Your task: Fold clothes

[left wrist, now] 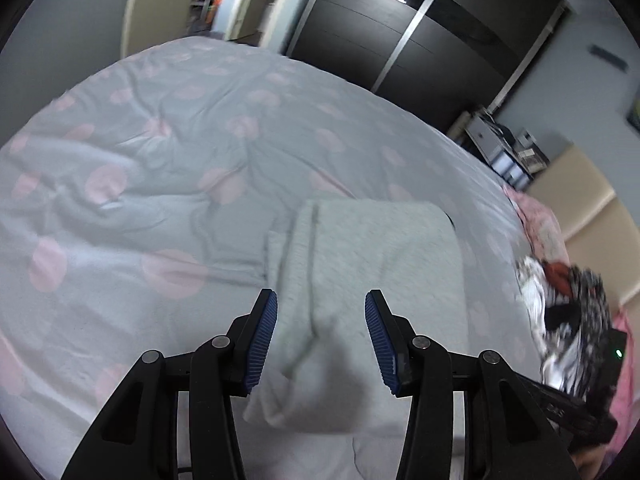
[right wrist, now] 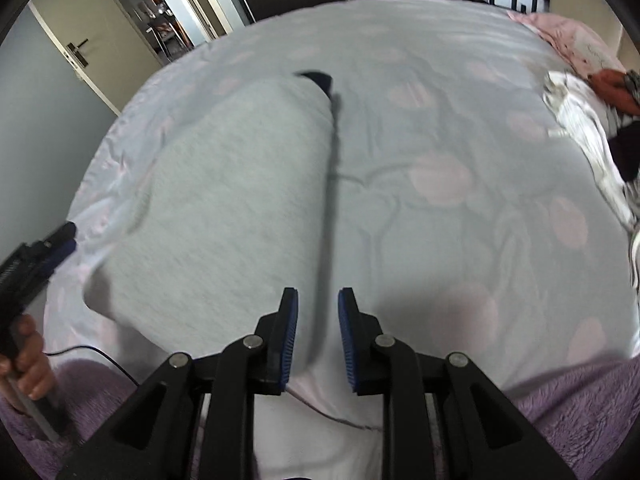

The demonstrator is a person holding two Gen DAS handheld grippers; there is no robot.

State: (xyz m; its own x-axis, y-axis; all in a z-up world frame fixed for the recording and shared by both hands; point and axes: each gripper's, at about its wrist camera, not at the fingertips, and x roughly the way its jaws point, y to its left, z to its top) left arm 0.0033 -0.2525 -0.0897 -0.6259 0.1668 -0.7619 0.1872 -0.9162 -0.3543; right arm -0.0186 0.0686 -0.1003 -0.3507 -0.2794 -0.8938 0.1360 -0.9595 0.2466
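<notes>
Blue ribbed pads of the left gripper (left wrist: 321,342) nearest the lens, spread wide and gripping nothing, poised above the near edge of a pale grey garment (left wrist: 372,280). Lying flat on the grey bedspread with pink dots (left wrist: 168,128), that garment, doubled into a neat oblong with one long straight edge, a dark trim peeking out at the far corner. Seen from the right wrist, the right gripper (right wrist: 318,338) parted by a narrower gap, empty too, lined up with that straight edge, probably to take hold of it or having just let it go; impossible to settle which. Heaped loosely near the bed's far side, well apart, a pile of mixed clothes (right wrist: 592,120), likely kept clear of the folding space.
</notes>
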